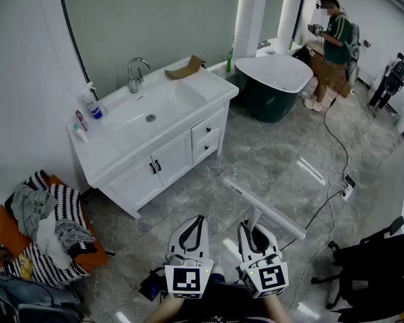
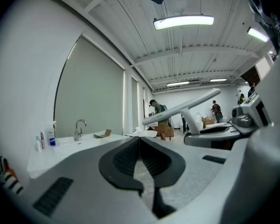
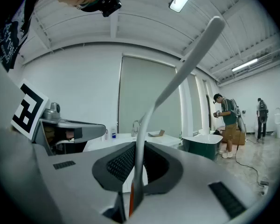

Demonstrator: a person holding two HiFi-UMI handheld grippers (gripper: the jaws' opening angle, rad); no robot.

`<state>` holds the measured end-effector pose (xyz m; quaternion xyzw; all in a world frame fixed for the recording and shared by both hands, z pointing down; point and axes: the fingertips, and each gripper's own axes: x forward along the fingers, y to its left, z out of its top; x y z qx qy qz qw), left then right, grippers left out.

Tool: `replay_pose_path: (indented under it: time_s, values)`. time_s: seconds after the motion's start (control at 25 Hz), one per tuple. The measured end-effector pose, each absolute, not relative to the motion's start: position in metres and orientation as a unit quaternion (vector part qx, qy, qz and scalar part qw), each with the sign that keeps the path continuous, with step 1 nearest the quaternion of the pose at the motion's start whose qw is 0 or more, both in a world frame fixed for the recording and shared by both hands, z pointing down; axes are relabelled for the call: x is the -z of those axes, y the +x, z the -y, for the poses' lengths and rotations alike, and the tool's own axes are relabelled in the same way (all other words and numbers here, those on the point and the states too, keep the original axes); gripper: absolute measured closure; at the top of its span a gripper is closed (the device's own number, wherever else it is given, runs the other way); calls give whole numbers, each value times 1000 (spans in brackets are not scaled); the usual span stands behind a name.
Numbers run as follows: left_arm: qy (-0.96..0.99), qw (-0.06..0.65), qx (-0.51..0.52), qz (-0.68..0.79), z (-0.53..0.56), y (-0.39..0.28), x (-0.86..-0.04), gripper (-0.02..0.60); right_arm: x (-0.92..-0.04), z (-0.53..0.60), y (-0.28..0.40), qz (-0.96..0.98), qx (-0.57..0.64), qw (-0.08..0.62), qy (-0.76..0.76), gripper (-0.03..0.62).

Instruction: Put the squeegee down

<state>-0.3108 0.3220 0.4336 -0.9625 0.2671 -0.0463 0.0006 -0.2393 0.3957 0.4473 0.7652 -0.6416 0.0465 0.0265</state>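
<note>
The right gripper (image 1: 255,230) was clamped on the handle of the squeegee (image 1: 262,207), whose long blade lay crosswise just beyond the tips, above the floor (image 1: 269,160) and well apart from the front edge of the counter (image 1: 209,86). The left gripper (image 1: 193,227) sat just beside it, fingers together on nothing.

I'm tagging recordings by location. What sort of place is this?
Likely a mock bathroom set up in a large workroom: a white vanity cabinet with a chrome faucet, a dark green freestanding bathtub, and a black office chair.
</note>
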Motion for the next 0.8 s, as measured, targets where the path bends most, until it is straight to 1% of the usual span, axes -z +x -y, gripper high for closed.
replay_pose_path:
  time_s: [0.12, 0.24, 0.44, 0.56, 0.8]
  values:
    - [-962, 5, 29, -271, -318, -308, -425, 572, -437, -390, -237, 646, -37, 14, 762, 546]
    - [-961, 8, 26, -274, -314, -306, -421, 572, -434, -389, -232, 644, -30, 18, 764, 546]
    - [-960, 1, 19, -280, -311, -301, -419, 572, -432, -388, -227, 646, -43, 8, 762, 546]
    - [-961, -3, 34, -276, -315, -293, -422, 572, -435, -390, -218, 643, -53, 6, 764, 546]
    - [-960, -10, 9, -281, -322, -271, -419, 572, -441, -395, -199, 651, -58, 12, 757, 546]
